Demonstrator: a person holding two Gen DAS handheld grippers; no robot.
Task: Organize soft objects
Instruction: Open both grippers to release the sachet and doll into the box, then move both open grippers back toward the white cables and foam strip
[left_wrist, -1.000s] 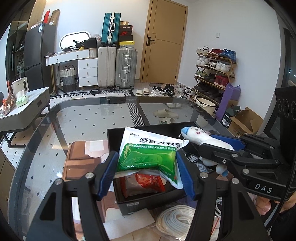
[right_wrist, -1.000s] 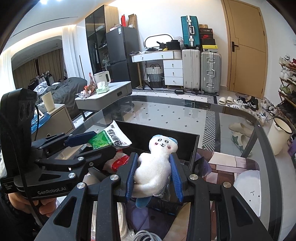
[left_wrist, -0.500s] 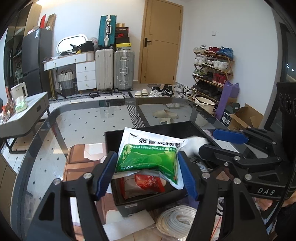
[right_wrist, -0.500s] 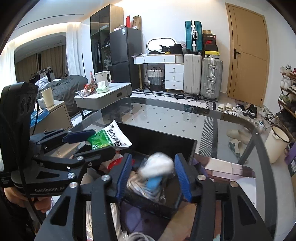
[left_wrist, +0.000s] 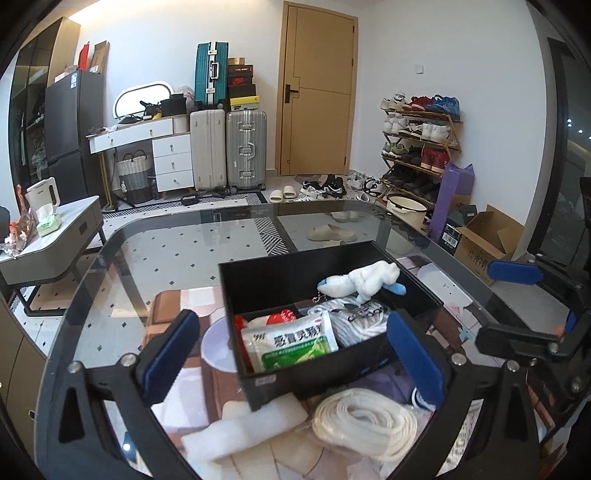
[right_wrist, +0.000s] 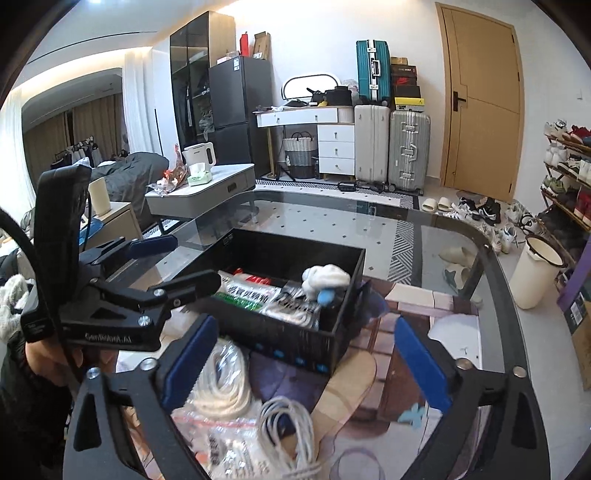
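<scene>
left wrist view shows both claws released, the left claw (left_wrist: 291, 354) nearest the white rope coil (left_wrist: 364, 421), which lies on the counter (left_wrist: 155, 251) just below it, outside the black box (left_wrist: 332, 365).

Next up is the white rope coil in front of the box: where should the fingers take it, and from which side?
Pinch the rope coil across its bundled loops from above. It lies flat on the table, outside the black box, so no free end offers an easier hold.
</scene>
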